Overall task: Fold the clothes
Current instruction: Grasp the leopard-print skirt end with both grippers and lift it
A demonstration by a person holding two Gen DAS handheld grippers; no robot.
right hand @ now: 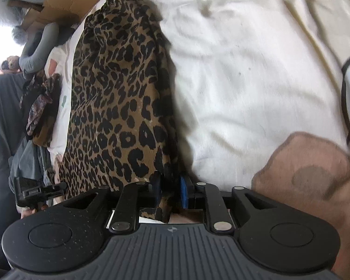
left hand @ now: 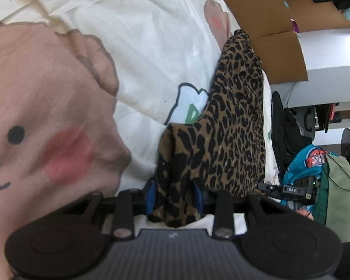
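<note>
A leopard-print garment [left hand: 233, 126] lies stretched along the edge of a cream bedsheet [left hand: 140, 46] printed with bears. My left gripper [left hand: 175, 196] is shut on one end of it, cloth bunched between the blue pads [left hand: 151, 198]. In the right wrist view the same leopard-print garment [right hand: 119, 93] runs away from the camera. My right gripper [right hand: 170, 189] is shut on its near end, cloth pinched between the blue pads [right hand: 183, 193]. The right gripper shows small in the left wrist view [left hand: 289, 190], and the left gripper in the right wrist view [right hand: 35, 190].
Cardboard boxes [left hand: 268, 30] stand past the bed's far edge. A blue bag [left hand: 308, 163] and dark clutter lie beside the bed. A dark patterned cloth [right hand: 39, 107] and grey clothes [right hand: 2, 107] lie at the bedside. A large bear print [left hand: 35, 128] covers the sheet.
</note>
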